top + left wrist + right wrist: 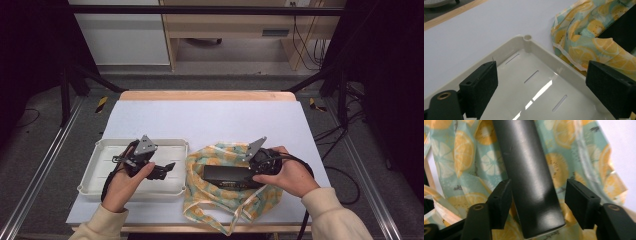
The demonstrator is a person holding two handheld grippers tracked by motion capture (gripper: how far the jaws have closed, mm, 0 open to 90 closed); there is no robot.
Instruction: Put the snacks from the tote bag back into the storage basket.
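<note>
A long black box [227, 175] [529, 170] lies on a crumpled lemon-print cloth bag [220, 155] [461, 157] at the table's front centre. My right gripper [250, 176] [540, 192] is open and straddles the box's near end. Its left jaw sits against the box and its right jaw stands a little off it. Over the white plastic tray [145, 142] [541, 50] at the left, my left gripper [167, 169] [541, 80] hangs open with nothing between its jaws. It points toward the tray's right rim and the bag [579, 37] beyond.
A pale sheet [210, 120] covers the table, with a wooden strip [205, 95] along the far edge. The tray has slots [531, 76] in its floor. Black frame legs [70, 85] and cables [345, 170] stand beside the table.
</note>
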